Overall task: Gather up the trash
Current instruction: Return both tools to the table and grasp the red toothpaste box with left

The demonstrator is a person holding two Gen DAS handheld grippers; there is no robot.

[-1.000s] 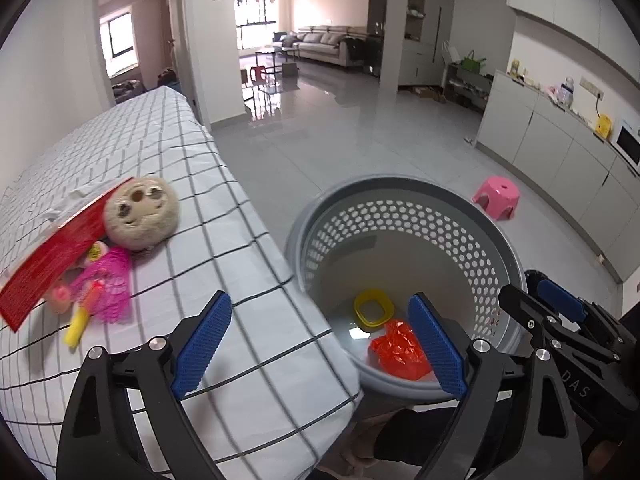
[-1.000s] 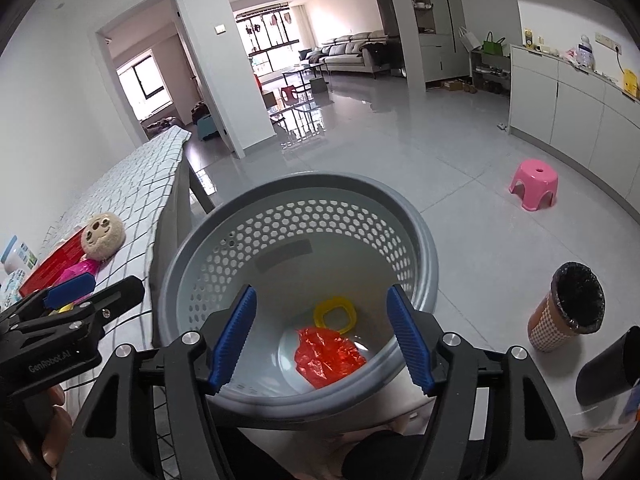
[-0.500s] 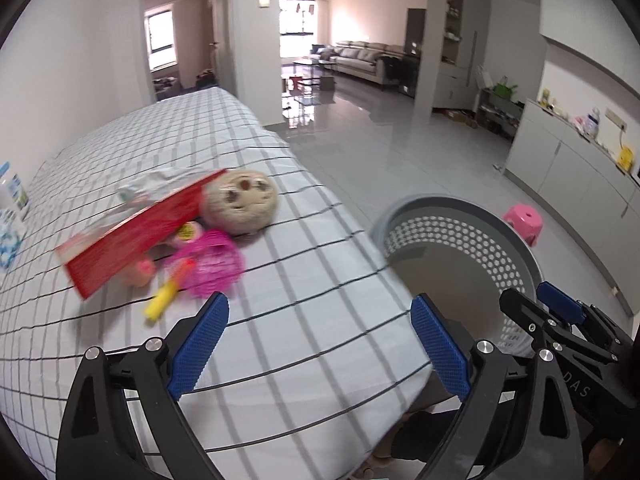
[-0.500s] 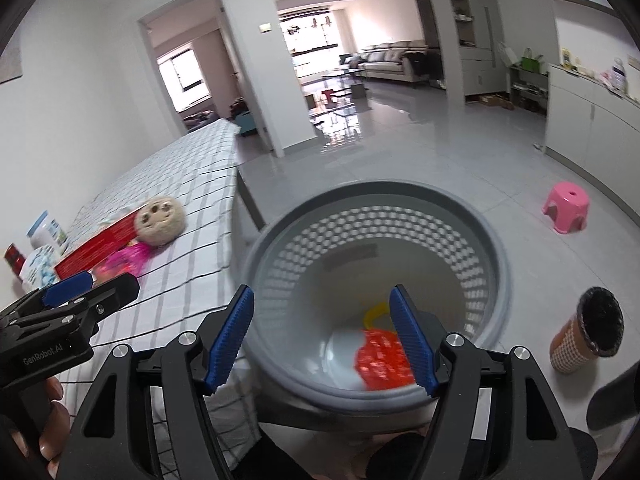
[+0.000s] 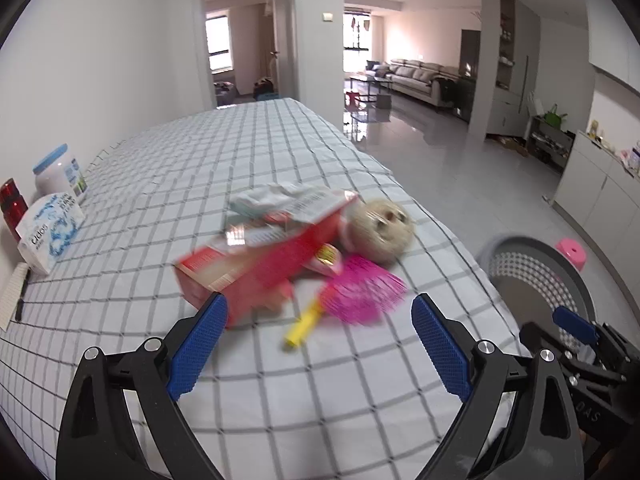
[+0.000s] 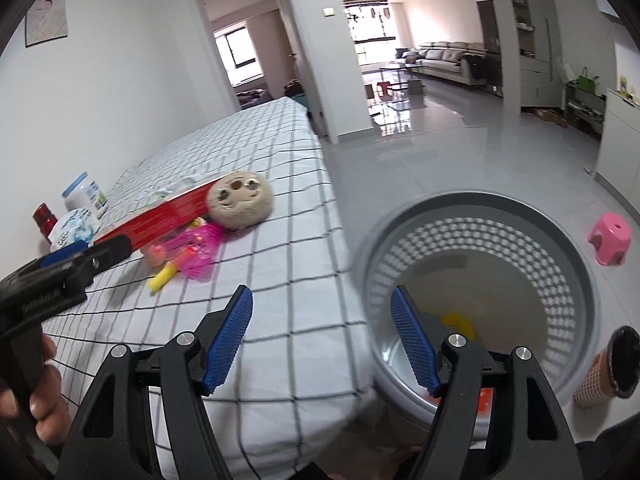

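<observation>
Both tongs wide open, nothing between the blue pads. Left gripper (image 5: 318, 344) above the checked table (image 5: 248, 160), facing a blurry pile near the right edge: red box (image 5: 256, 264), round plush face (image 5: 380, 230), pink net thing (image 5: 360, 294) with a yellow handle (image 5: 302, 326). White crumpled paper (image 5: 276, 196) half hidden behind the box. Right gripper (image 6: 322, 340) over the table's right edge, just beside the grey basket (image 6: 576, 240) on the floor. Inside, a yellow ring (image 6: 458, 322) and something orange (image 6: 482, 398), mostly hidden behind a finger. Basket cut off in the left view.
</observation>
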